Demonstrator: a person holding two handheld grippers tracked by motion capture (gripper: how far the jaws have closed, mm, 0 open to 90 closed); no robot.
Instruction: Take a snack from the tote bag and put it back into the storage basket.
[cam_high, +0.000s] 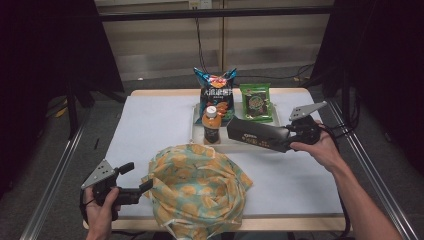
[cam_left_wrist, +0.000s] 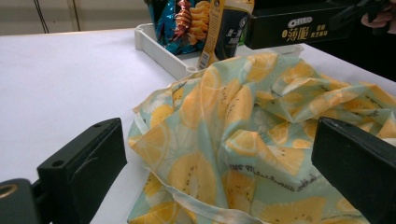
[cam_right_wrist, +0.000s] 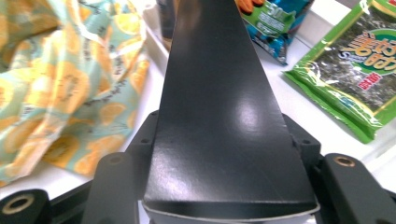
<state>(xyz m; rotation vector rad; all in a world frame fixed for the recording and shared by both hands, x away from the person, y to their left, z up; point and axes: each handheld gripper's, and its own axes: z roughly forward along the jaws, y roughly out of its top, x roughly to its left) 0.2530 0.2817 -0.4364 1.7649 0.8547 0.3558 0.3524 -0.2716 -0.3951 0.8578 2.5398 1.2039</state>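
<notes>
**Black box pinched in the right tool, above the tray's near edge**

We hold the right tool (cam_high: 286, 136) at the right of the counter (cam_high: 150, 125), its jaws pinching one end of a long black box (cam_high: 257, 134). The box runs level from the jaws toward the left in the high view, clear of the counter surface, its far end close beside the bottle (cam_high: 212, 126). In the right gripper view the box (cam_right_wrist: 219, 116) rises straight up the middle between the two jaws, which press on its sides near the bottom of the picture. In the left gripper view the box (cam_left_wrist: 299, 29) shows white lettering on its side and sits beyond the bag, at the top of the picture.

The bottle stands upright in the white tray (cam_high: 196, 131), with a blue crisp packet (cam_high: 216, 92) behind it and a green seaweed packet (cam_high: 256, 102) to its right.

Our left tool (cam_high: 134, 179) rests at the near left corner of the counter, its jaws spread apart and gripping nothing. Its tips point at the lemon-print cloth bag (cam_high: 197, 187), which lies crumpled on the near middle of the counter, just beside that tool. In the left gripper view the bag (cam_left_wrist: 243, 140) lies between and beyond the two open jaws; we cannot tell whether they touch it.
</notes>
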